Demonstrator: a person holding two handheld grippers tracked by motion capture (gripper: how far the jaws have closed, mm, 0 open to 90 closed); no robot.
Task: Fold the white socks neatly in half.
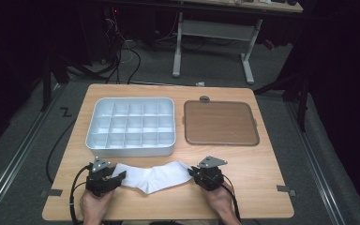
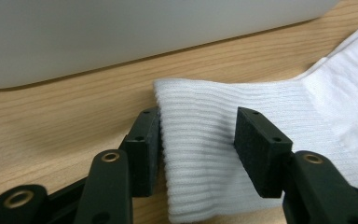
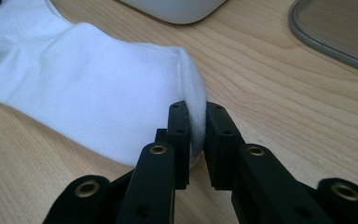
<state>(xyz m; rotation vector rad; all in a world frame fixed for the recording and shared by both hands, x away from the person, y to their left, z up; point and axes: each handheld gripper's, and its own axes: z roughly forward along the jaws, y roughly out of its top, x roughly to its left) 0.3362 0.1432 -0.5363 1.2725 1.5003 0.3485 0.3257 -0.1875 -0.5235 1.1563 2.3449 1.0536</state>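
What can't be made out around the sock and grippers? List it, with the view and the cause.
- Whether the left gripper pads press the white sock: left gripper view, the cuff lies between jaws standing apart.
- Sock toe tip: right gripper view, pinched inside the right gripper.
- Divided tray: cut off by the top edge in both gripper views.

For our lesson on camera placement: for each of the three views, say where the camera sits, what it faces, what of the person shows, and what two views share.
High view: above the table's near side, looking forward and down on the divided tray; both forearms show.
Left gripper view: low behind the left gripper, whose pads straddle the white sock at its ribbed cuff.
Right gripper view: behind the right gripper, pinching the sock's toe.
Shared: both gripper views show the sock.
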